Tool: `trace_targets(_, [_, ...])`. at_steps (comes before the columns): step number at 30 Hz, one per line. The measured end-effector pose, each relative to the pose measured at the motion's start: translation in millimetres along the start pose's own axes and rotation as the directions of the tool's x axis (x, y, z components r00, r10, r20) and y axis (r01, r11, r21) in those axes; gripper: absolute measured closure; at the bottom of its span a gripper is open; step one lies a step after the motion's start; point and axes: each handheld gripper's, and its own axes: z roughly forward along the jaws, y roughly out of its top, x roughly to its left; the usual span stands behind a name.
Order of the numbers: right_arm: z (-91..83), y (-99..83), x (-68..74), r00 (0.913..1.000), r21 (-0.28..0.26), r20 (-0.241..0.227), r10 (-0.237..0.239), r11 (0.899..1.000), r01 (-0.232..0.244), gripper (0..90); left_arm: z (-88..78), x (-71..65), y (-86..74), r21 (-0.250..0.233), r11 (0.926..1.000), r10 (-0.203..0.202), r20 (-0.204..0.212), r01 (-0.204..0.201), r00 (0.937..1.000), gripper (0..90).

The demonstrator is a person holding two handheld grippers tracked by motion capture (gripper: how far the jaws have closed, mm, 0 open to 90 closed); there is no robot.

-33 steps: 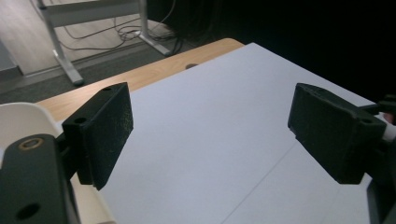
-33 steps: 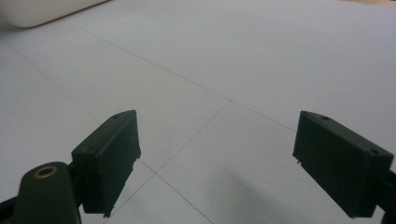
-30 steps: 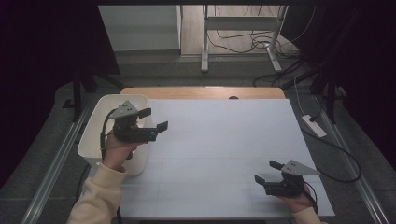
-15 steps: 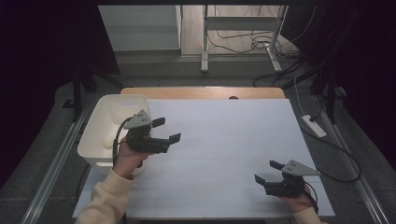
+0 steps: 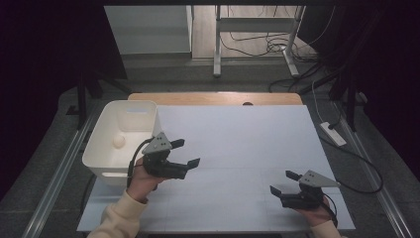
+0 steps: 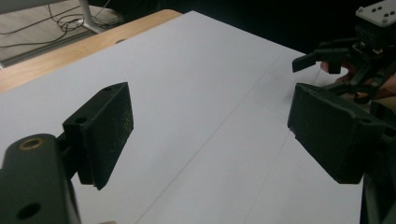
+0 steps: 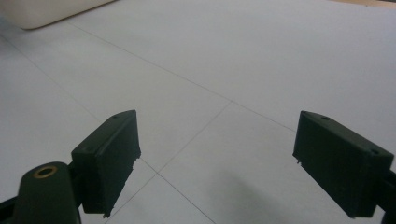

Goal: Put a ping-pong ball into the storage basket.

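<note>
Left gripper (image 5: 187, 152) over white desk (image 5: 237, 148), just beside white bin (image 5: 124, 134); fingers (image 6: 105, 133) spread, nothing between. Right gripper (image 5: 283, 182) at near right corner, well apart; fingers (image 7: 109, 158) spread, nothing between. Small pale ball (image 5: 118, 141) inside bin, untouched.

Dim room, dark surroundings, evenly lit white table (image 5: 237, 144), soft shadows, sharp focus

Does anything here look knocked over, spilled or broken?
Nothing stands out. The white bin sits upright at the table's left edge with one small pale ball inside. The white sheet lies flat, and both hand-held grippers, left and right, are open and hold nothing.
</note>
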Motion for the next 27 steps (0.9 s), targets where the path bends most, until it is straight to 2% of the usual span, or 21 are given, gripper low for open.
trace_targets(6, [-0.1,0.2,0.2,1.0000,-0.002,-0.001,0.002,1.000,-0.002,14.3,1.9,-4.6,-13.8,0.009,0.9999,-0.007,0.004,0.007,1.0000,15.2])
trace_targets(14, [-0.2,0.3,0.5,1.0000,0.001,0.001,0.000,1.000,0.000,14.3,3.8,-7.4,-36.6,0.043,0.9988,-0.022,0.011,0.022,0.9997,15.2])
trace_targets(19, [-0.5,0.2,0.5,1.0000,-0.001,0.002,0.000,1.000,0.000,14.4,4.5,-8.1,-53.5,0.065,0.9975,-0.026,-0.009,0.027,0.9996,15.2])
trace_targets(27, [0.6,0.0,0.9,1.0000,0.001,-0.003,-0.001,1.000,0.001,14.4,0.2,-3.7,-76.7,0.083,0.9960,-0.033,-0.015,0.034,0.9994,15.8])
